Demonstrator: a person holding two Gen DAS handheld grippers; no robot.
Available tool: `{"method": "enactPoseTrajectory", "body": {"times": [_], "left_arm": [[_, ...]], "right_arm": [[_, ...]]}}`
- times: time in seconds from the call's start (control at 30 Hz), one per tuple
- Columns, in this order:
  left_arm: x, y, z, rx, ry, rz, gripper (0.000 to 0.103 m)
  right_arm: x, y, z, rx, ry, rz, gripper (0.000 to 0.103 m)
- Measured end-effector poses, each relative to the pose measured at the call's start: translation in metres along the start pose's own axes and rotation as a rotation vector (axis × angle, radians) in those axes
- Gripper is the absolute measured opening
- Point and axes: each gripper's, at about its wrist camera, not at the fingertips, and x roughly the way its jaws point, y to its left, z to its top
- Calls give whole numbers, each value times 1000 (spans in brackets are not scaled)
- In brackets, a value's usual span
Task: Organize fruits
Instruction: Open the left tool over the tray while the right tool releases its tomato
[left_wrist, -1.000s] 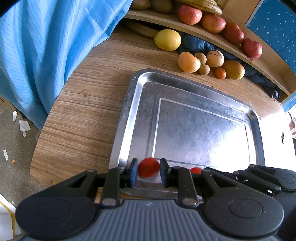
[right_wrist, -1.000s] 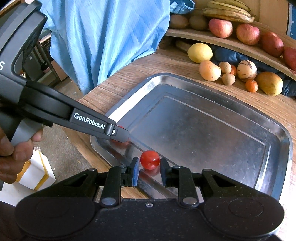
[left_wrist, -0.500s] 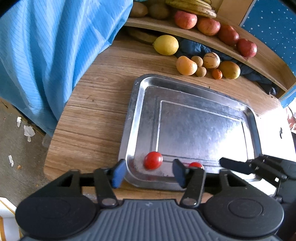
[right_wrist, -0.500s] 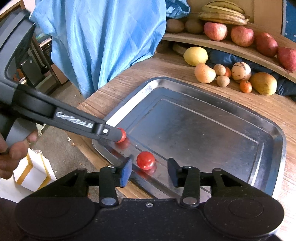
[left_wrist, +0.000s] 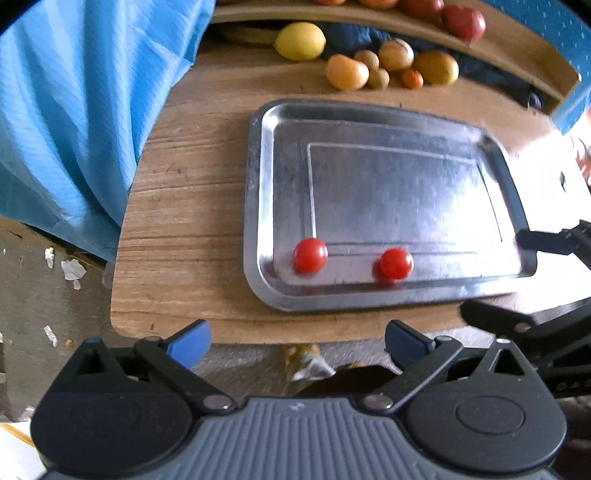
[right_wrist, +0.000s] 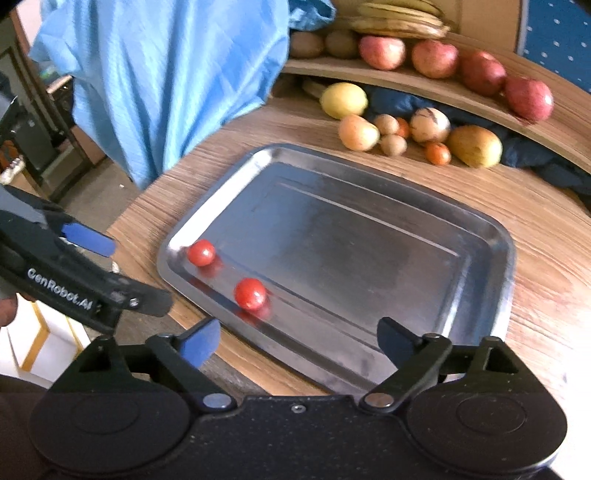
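Both small round red tomatoes, gripped a second ago, now sit released near the front edge of the flat steel tray: one by the corner, one just beside. Two fruits placed. Left gripper and right gripper are opening wide, empty, nothing touched, pulled back. Remaining loose fruits wait beyond, at the table's back.

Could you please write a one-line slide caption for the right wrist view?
Two small red tomatoes rest in a steel tray beyond the opening, empty right gripper.
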Motion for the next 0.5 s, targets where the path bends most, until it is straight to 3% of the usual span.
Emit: {"method": "enactPoseTrajectory", "body": {"times": [0.2,0.5], "left_arm": [[1,-6,3,43,26,17,102],[0,-15,16,100,13,25,102]], "right_arm": [[-9,-9,-4,29,51,-79,102],[-15,-26,-13,110,77,-146,102]]}}
